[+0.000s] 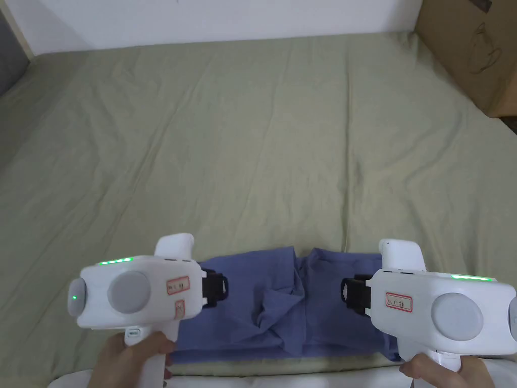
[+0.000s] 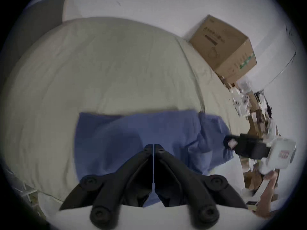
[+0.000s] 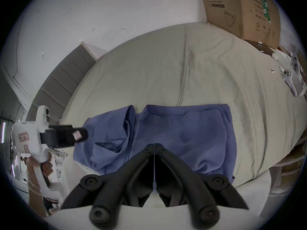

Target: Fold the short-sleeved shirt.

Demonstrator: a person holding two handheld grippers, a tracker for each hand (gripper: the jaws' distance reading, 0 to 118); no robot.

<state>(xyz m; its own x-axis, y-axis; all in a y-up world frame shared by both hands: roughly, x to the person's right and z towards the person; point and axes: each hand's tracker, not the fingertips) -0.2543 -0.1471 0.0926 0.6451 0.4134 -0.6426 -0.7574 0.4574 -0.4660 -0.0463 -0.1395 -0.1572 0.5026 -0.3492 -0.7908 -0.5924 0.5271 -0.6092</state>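
A blue short-sleeved shirt (image 1: 282,308) lies bunched in a wide band on the green bed sheet (image 1: 252,151), at the near edge of the bed, with a crumpled ridge down its middle. My left gripper (image 1: 224,288) hovers over the shirt's left part, its jaws shut with nothing between them (image 2: 153,145). My right gripper (image 1: 344,292) hovers over the right part, its jaws pressed together and empty as well (image 3: 154,144). The two grippers point toward each other. In the left gripper view the shirt (image 2: 149,127) spreads below the jaws. The right gripper view shows the shirt (image 3: 182,127) the same way.
A large cardboard box (image 1: 474,50) stands at the far right corner of the bed. Small white items (image 3: 290,71) lie along the bed's right side. A white wall runs behind the bed. A person's hands hold both grippers at the near edge.
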